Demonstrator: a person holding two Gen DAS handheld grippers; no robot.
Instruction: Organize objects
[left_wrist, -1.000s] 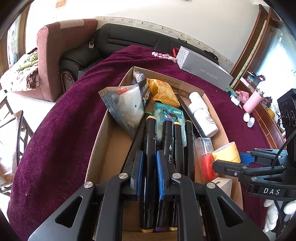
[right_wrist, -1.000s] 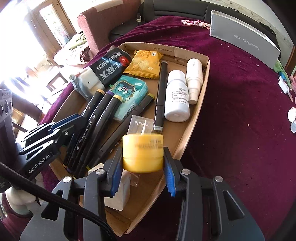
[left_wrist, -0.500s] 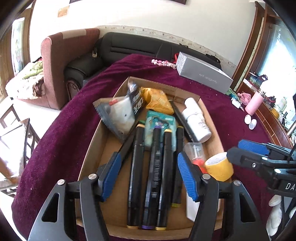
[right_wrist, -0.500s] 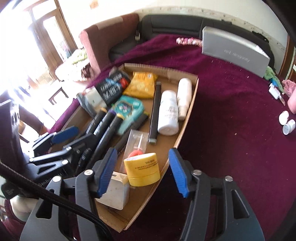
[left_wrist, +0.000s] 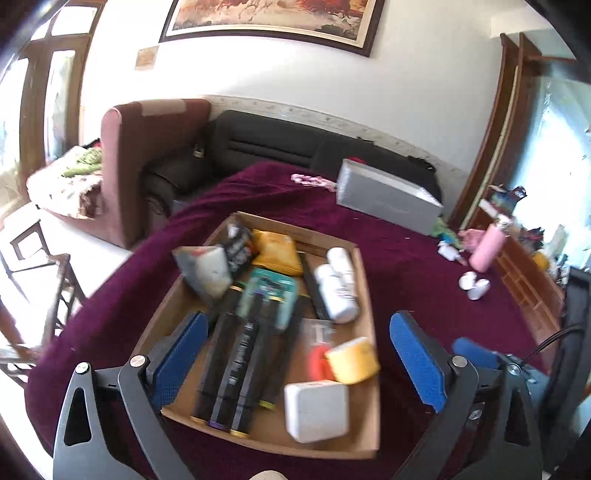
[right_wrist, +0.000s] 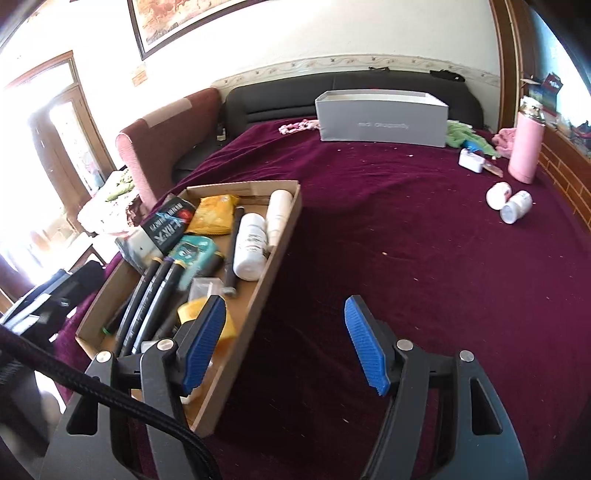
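Note:
A cardboard tray (left_wrist: 369, 280) on the purple cloth holds several black markers (left_wrist: 236, 354), a yellow tape roll (left_wrist: 352, 360), a white block (left_wrist: 317, 410), white bottles (left_wrist: 338, 291) and snack packets (left_wrist: 275, 251). My left gripper (left_wrist: 298, 321) hovers above the tray's near end, jaws opening wide, nothing between them. My right gripper (right_wrist: 285, 306) is over the cloth just right of the tray (right_wrist: 284, 229), jaws opening, empty. Its left finger hides part of the tape roll (right_wrist: 192, 312). The markers (right_wrist: 155, 291) lie side by side.
A grey box (right_wrist: 382, 120) stands at the table's far side. A pink bottle (right_wrist: 526, 147) and two small white bottles (right_wrist: 509, 201) sit at far right. A black sofa (left_wrist: 277, 140), an armchair (left_wrist: 147, 147) and a wooden chair (left_wrist: 37, 277) surround the table.
The left gripper let go of a marker, opened wide and pulled back and up. The right gripper released the yellow tape roll into the tray, opened and swung right over the cloth.

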